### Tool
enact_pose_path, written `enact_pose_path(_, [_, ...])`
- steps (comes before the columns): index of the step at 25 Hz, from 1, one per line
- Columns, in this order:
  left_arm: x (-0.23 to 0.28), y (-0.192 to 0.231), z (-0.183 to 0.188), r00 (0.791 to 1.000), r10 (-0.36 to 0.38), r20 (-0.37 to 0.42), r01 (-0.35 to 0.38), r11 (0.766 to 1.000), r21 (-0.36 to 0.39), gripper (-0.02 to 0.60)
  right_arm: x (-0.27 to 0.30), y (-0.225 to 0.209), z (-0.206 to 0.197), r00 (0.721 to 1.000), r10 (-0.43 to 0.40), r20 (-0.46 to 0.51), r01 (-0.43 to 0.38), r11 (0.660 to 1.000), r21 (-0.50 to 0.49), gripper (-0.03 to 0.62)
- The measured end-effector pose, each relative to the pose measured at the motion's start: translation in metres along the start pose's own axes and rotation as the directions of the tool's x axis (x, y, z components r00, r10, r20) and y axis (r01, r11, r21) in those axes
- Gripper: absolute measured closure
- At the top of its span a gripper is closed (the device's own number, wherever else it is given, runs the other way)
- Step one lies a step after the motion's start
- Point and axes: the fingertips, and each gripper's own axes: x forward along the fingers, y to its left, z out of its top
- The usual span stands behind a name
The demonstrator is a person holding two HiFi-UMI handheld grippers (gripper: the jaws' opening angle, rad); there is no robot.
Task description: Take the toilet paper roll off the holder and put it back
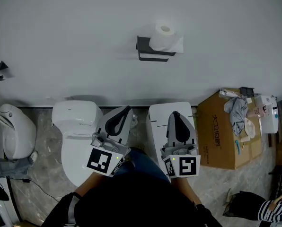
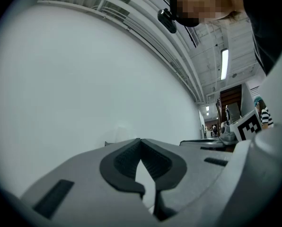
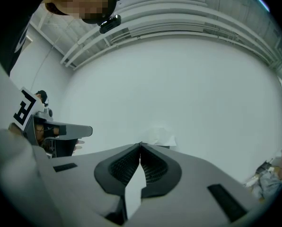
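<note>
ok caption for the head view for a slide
Left gripper and right gripper shut, toilet roll on its wall holder.

The toilet paper roll point(image 1: 163, 37) sits on the holder point(image 1: 147, 52), above the toilet point(image 1: 77, 117).

bare wall point(image 1: 84, 32) flanks the roll point(image 1: 163, 37), toilet point(image 1: 77, 122) stands below.

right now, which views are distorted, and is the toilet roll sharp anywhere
Head view: even light, toilet paper roll sharp. Left gripper view: heavy fisheye, dark corners, roll not visible. Right gripper view: same fisheye, roll pale and faint.
</note>
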Motion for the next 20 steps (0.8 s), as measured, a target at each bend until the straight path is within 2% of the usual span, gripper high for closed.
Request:
enact_pose_path(11, [0.022,0.025,-0.001,1.0,-0.01,0.006,0.01,1.0,0.018,0.575,0.045,0.005,0.008,0.998,0.033,0.05,-0.032,0.999,-0.006,0.57])
enact_pose_path(20, [0.076,0.048,-0.008,1.0,-0.008,0.016,0.008,1.0,0.011,0.575,0.1,-0.022,0.0,0.997,0.048,0.069,-0.047,0.999,-0.009,0.57])
